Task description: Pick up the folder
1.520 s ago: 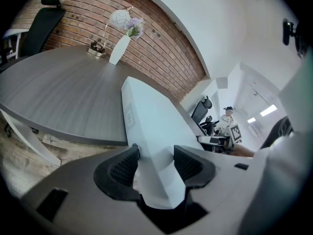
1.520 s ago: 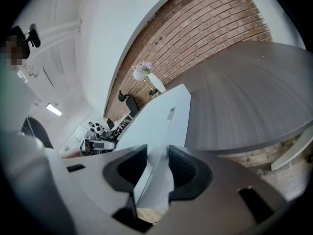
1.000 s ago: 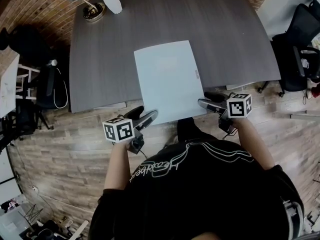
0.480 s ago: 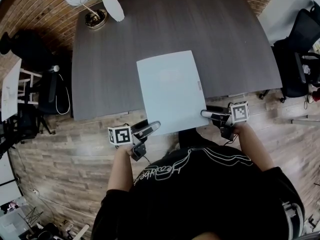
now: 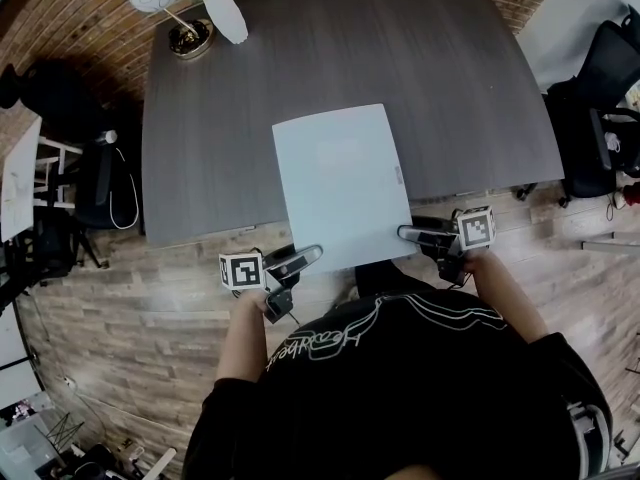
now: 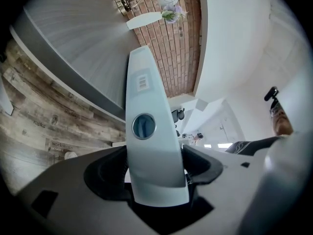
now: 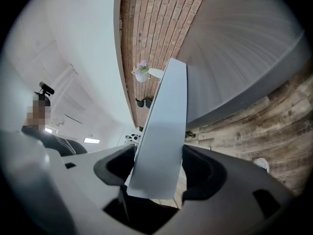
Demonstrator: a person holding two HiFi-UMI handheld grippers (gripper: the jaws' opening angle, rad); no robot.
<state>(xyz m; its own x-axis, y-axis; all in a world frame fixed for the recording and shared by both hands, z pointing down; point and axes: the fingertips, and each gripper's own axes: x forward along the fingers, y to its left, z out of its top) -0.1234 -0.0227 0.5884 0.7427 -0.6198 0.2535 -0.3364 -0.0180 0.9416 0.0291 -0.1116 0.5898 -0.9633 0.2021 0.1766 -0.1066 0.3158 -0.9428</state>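
Observation:
A pale blue folder [image 5: 340, 183] lies flat on the dark table [image 5: 230, 128], its near edge hanging over the table's front edge. My left gripper [image 5: 305, 256] is at the folder's near left corner and my right gripper [image 5: 408, 234] at its near right corner. In the left gripper view the folder [image 6: 146, 146] runs edge-on through the gap between the jaws, which are closing and stand wide of it. The right gripper view shows the folder [image 7: 164, 131] in the same way, with room on both sides of it.
A white vase [image 5: 225, 13] with flowers and a small dark bowl [image 5: 188, 36] stand at the table's far left corner. Black chairs stand at the right [image 5: 600, 118] and at the left [image 5: 60, 88]. Wooden floor lies under the person, with a brick wall behind the table.
Both grippers have rolled a little while staying at the folder's near corners. The folder still lies on the table; the head view has shifted slightly.

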